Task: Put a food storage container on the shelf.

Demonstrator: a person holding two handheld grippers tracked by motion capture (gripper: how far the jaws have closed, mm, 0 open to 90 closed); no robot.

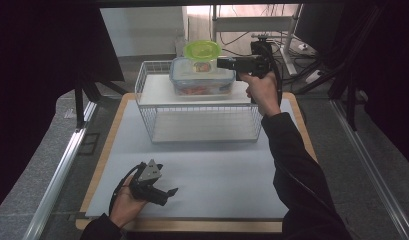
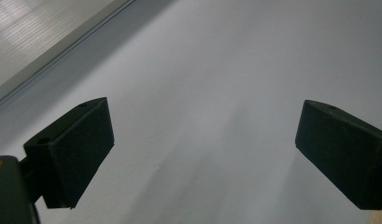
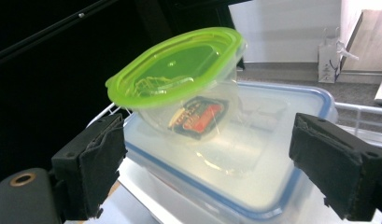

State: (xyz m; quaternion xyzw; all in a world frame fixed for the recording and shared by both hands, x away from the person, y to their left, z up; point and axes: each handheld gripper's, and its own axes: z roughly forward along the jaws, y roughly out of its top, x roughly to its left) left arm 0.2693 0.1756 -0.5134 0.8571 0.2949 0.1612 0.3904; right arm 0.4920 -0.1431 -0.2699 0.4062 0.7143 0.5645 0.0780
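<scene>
Evidently the stacking is done or nearly so. The left gripper (image 1: pixel 159 192) rests near the front left corner of the tabletop (image 1: pixel 212 175), jaws wide apart and empty. On the top shelf of the wire rack (image 1: pixel 147 87), toward its right end, a blue-rimmed box (image 1: pixel 202 80) holding something red carries a green-lidded tub (image 1: pixel 202 51) with a red packet inside. The right gripper (image 1: pixel 223 62) is at the tub's right, jaws spread, gripping nothing. Judged remaining: withdraw that hand.
</scene>
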